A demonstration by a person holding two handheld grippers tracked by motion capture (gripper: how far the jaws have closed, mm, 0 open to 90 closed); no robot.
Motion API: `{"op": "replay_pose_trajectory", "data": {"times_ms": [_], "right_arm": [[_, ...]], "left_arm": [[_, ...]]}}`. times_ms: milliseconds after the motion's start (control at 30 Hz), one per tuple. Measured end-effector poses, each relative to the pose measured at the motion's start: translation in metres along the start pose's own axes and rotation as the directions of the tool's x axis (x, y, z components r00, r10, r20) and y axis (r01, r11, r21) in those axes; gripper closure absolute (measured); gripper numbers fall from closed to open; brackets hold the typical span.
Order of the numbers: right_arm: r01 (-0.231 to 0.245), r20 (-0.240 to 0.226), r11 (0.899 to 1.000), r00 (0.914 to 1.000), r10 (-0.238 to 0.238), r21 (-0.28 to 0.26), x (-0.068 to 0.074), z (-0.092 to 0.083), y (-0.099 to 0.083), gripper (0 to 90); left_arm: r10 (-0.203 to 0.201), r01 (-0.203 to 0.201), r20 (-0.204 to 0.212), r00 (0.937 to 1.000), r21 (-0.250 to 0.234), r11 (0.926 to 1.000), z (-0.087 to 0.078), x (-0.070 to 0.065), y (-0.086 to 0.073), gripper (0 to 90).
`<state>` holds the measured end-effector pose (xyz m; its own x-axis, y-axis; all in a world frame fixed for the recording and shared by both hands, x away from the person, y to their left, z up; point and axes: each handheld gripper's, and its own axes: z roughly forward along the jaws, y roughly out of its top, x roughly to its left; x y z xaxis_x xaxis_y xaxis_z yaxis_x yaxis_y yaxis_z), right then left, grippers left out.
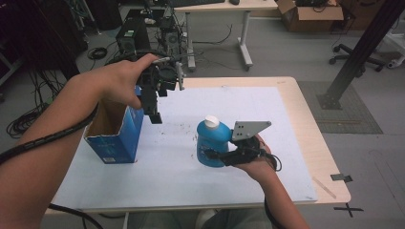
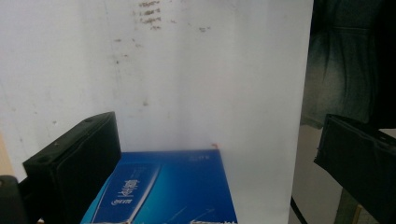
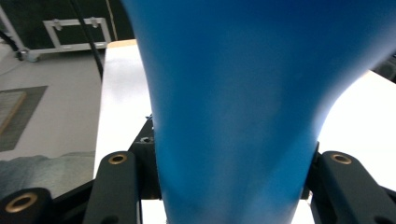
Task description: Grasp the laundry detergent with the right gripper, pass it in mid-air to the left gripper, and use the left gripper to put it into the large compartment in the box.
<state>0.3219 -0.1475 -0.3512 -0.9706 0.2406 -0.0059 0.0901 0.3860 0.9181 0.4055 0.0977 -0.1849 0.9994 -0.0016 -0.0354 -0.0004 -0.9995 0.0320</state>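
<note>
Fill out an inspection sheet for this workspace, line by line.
Surface: white sheet on wooden table, dark specks near its middle.
Job's things: blue plastic bottle with white cap, upright; open blue cardboard box at the left.
Clutter: nothing seen.
Grippers: right gripper shut on the bottle's body; left gripper open, above the box's edge, holding nothing.
Cables: black cable along the left forearm.
Surroundings: desk, cardboard carton, floor cables behind.

Your right gripper clamps the blue bottle, which fills the frame's centre; its black jaws press both sides at the bottom, the white bench behind.
</note>
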Motion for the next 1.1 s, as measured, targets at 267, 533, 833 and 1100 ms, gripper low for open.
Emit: {"op": "replay_pose_trajectory", "data": {"times_ms": [267,533,833,1100], "right_arm": [[0.021,-0.025,1.000,0.9995,-0.021,-0.014,-0.002,0.005,-0.001,46.8],[0.026,-0.061,0.999,0.9978,-0.027,-0.018,-0.003,0.010,0.001,46.7],[0.050,-0.107,0.999,0.9929,-0.052,-0.014,-0.005,0.024,0.009,46.6],[0.056,-0.124,0.998,0.9906,-0.057,-0.012,-0.006,0.035,0.015,46.6]], "left_arm": [[0.017,-0.017,0.011,0.9998,0.006,0.9998,0.002,-0.006,0.007,0.2],[0.030,-0.030,0.006,0.9995,0.011,0.9995,0.001,-0.012,0.011,0.1],[0.041,-0.041,0.012,0.9991,0.018,0.9990,0.006,-0.017,0.018,0.1],[0.048,-0.049,0.019,0.9986,0.019,0.9986,0.013,-0.019,0.021,0.1]]}}
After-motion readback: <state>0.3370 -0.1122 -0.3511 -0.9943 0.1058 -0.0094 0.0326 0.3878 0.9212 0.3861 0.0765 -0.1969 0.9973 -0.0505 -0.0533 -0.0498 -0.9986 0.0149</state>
